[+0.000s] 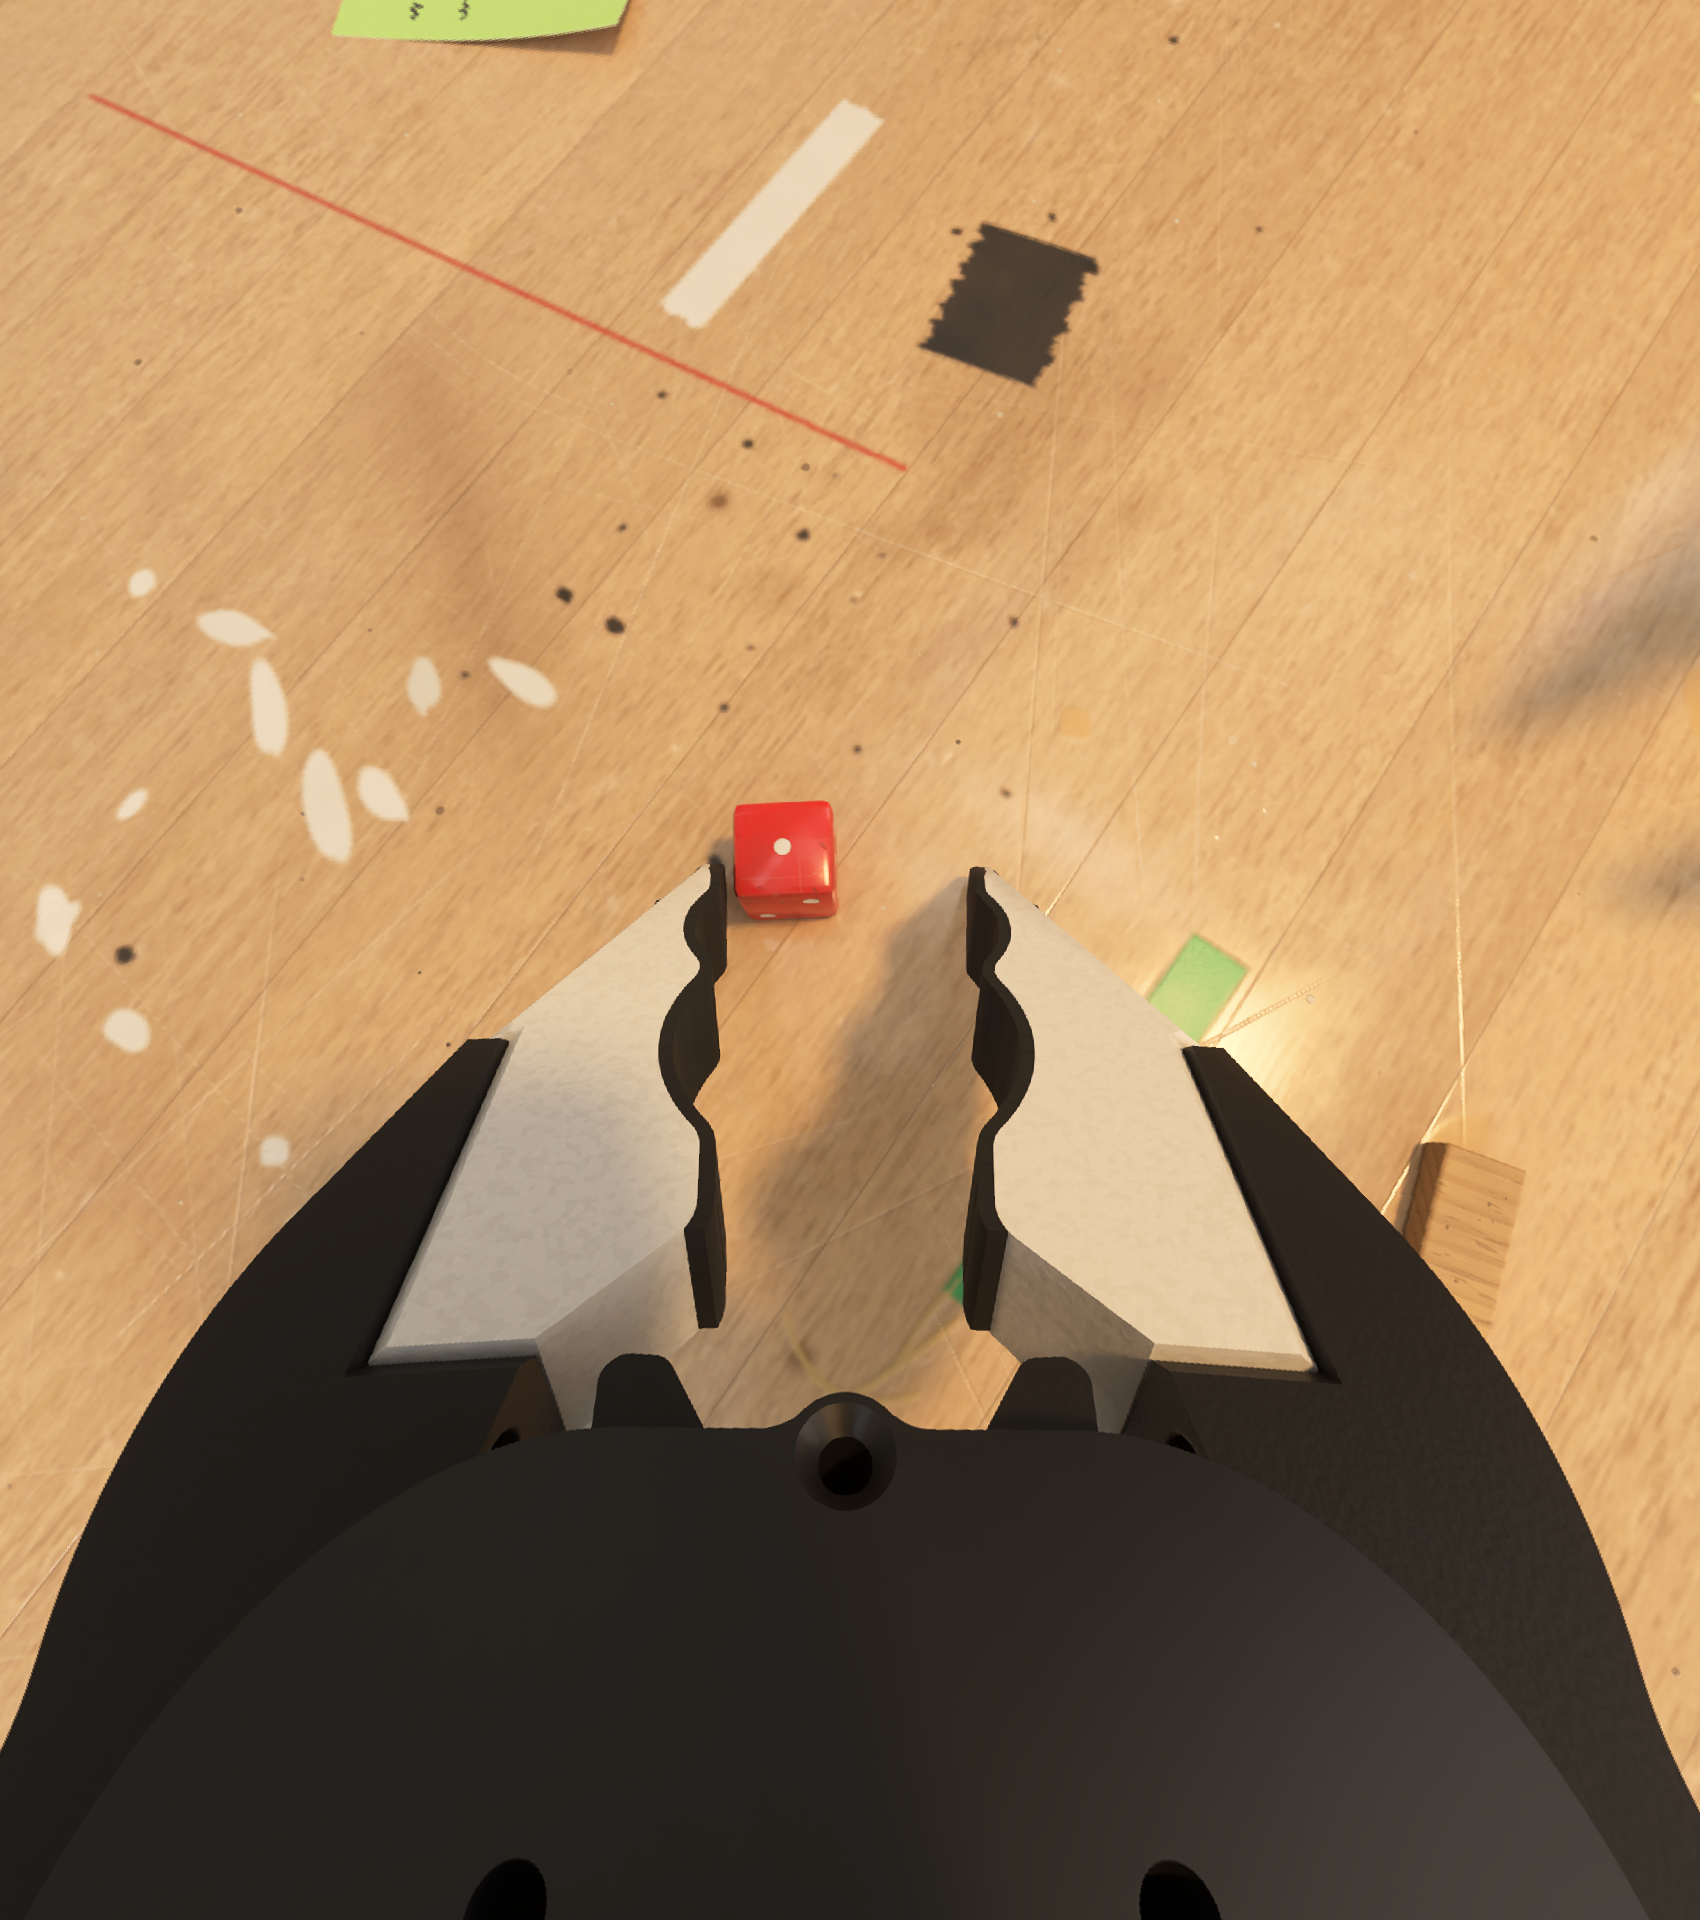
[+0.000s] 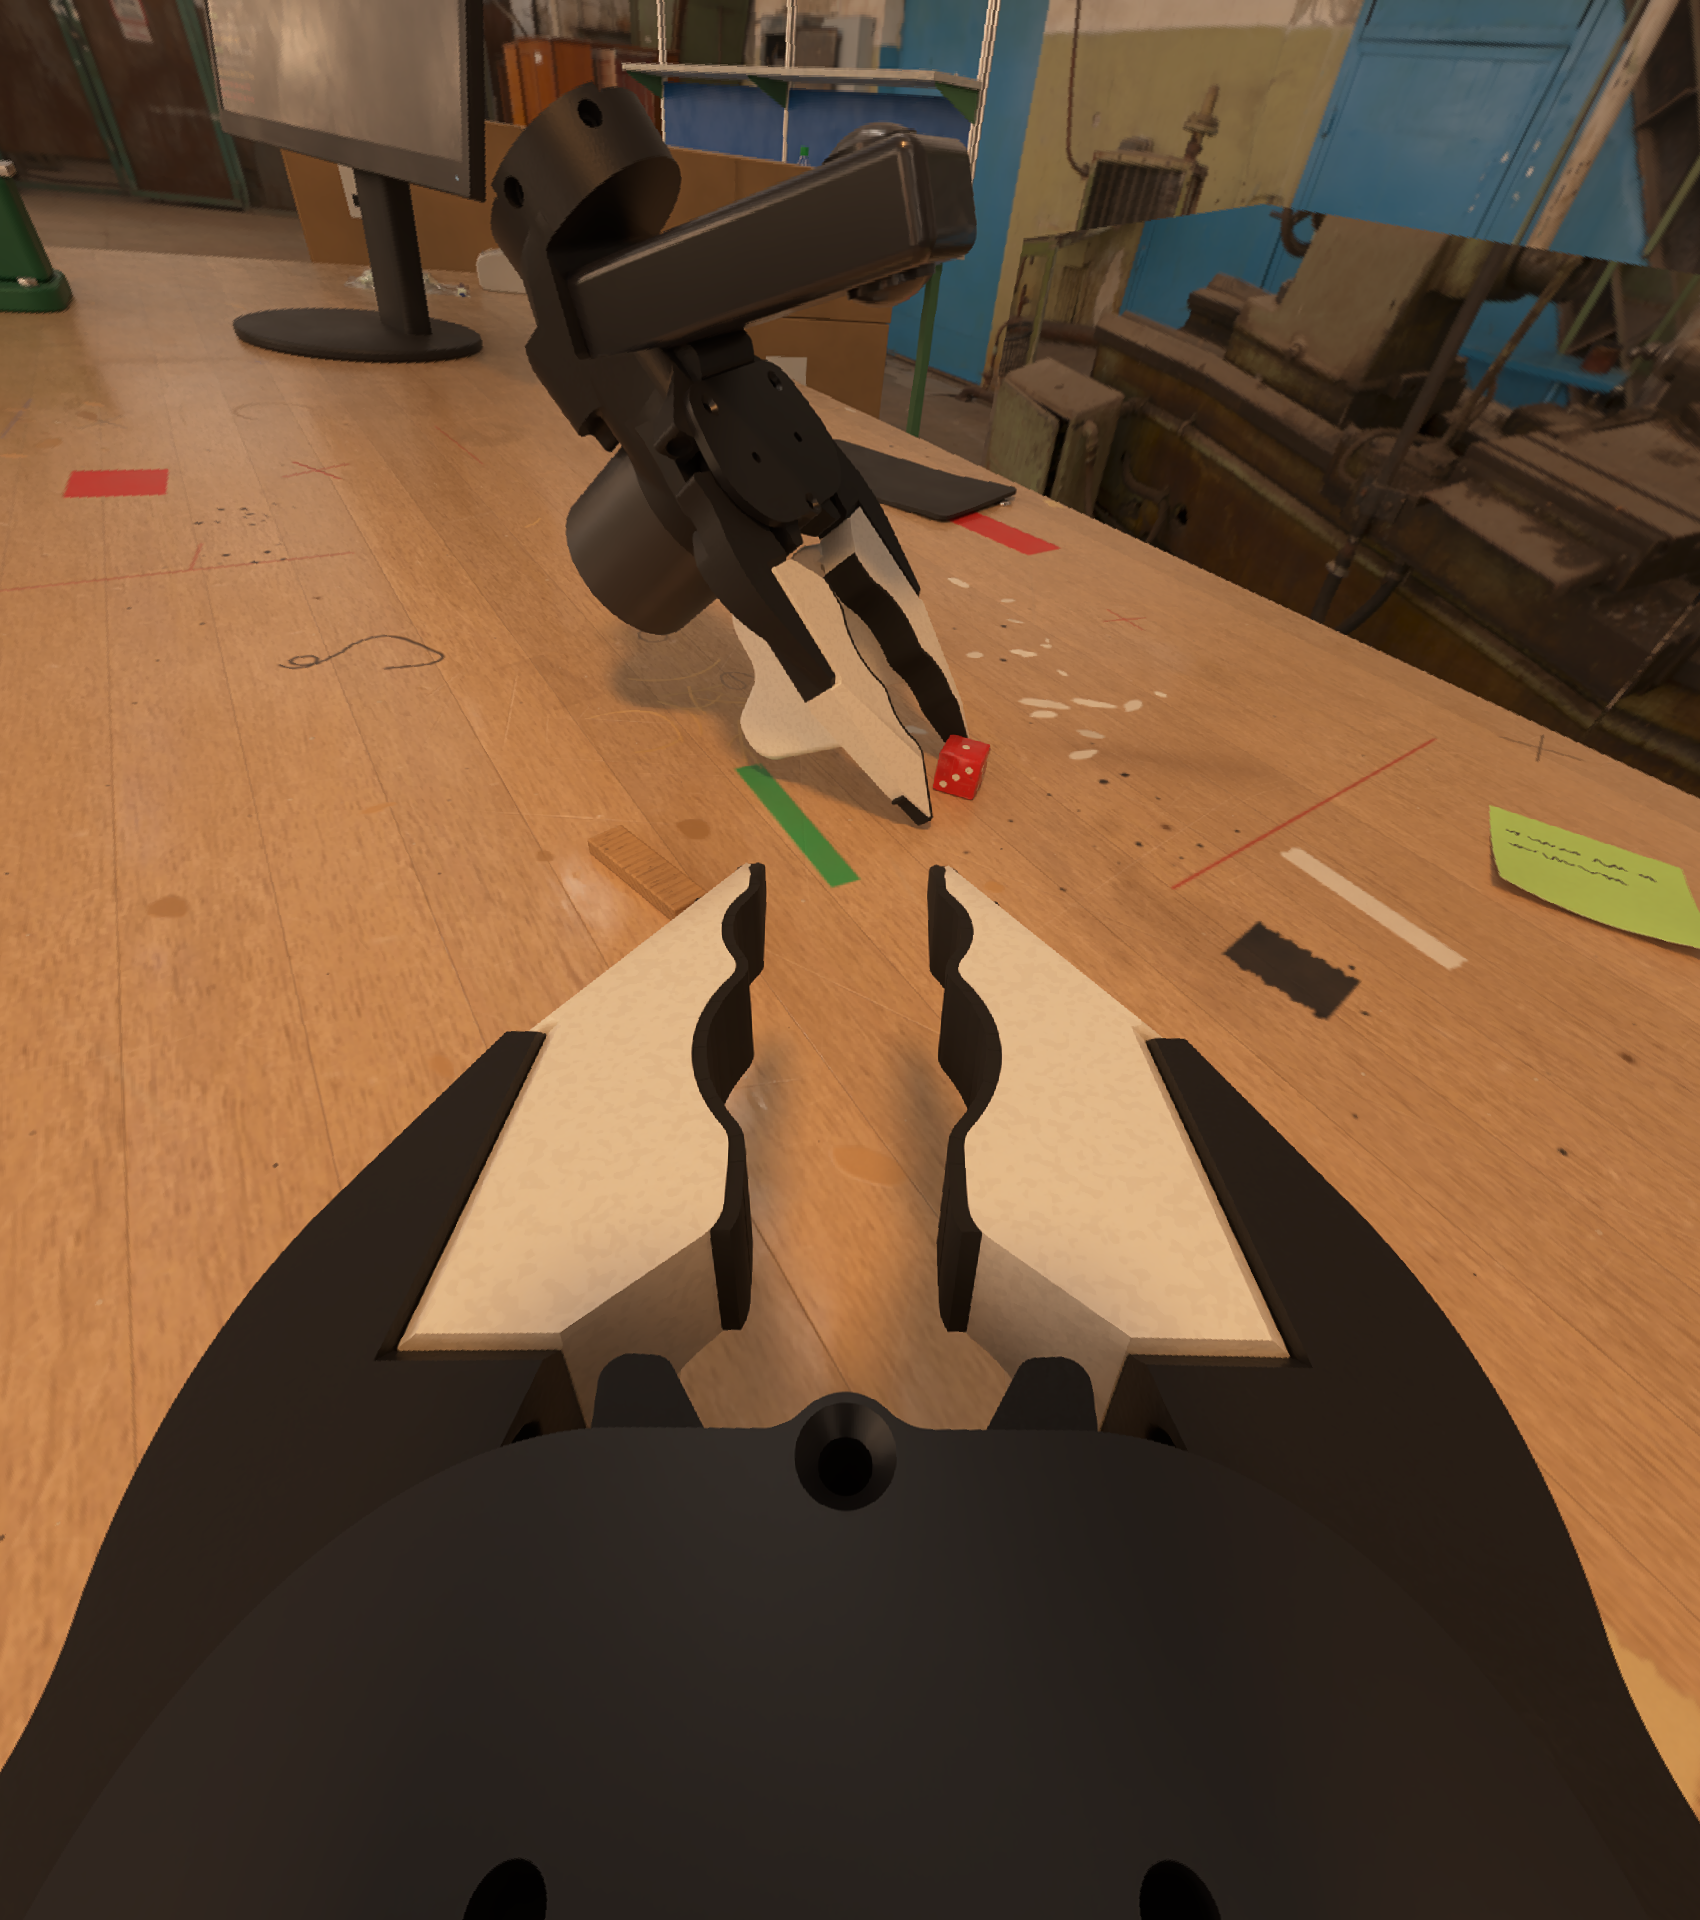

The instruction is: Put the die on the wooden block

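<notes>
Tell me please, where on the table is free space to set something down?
Bare wood lies between the red tape patch and the wooden block, and around the right gripper. It is crowded near the die: the left gripper, green tape and white flecks.

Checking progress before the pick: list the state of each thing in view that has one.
Left gripper: open, tips low at the die, nothing held.
Right gripper: open, empty, above the table.
Red die: resting on the table, near the left fingertip, ungrasped.
Wooden block: flat on the table, nothing on it.
Green sticky note: lying on the table, one corner lifted.
</notes>
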You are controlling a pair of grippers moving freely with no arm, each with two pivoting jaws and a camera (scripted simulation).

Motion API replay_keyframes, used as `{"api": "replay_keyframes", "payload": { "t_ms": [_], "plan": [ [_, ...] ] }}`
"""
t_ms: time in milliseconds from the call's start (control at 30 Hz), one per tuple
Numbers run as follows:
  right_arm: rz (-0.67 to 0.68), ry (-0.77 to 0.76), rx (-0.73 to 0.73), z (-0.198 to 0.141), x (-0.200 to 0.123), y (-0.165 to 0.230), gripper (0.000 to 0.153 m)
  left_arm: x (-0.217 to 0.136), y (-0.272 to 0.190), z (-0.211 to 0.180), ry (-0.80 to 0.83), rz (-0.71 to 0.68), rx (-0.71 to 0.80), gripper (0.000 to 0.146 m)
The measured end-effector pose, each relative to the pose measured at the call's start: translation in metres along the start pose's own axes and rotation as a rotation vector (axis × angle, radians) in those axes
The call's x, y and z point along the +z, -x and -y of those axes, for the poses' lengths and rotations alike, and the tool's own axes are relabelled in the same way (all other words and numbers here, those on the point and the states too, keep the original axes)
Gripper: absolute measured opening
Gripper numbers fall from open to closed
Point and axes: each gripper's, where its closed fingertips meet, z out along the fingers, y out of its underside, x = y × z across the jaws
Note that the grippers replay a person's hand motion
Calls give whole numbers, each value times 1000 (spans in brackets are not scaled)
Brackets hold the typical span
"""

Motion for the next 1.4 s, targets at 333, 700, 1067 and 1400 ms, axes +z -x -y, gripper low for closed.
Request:
{"api": "replay_keyframes", "payload": {
  "t_ms": [333, 700, 1067, 1400],
  "plan": [
    [4, 1, -1, 0, 0, 1, 31, 5, 13, 3, 10, 22, -11, 35],
    [3, -2, -5, 0, 0, 1, 31, -7, 13, 8, -23, 13, 31, 18],
    [0, 7, -18, -1, 0, 2, 31, -57, -96, -35, -22, -341, 150, 18],
    [-4, 15, -36, -1, 1, 3, 31, -55, -106, -45, 8, -347, 159, 18]
  ]
}}
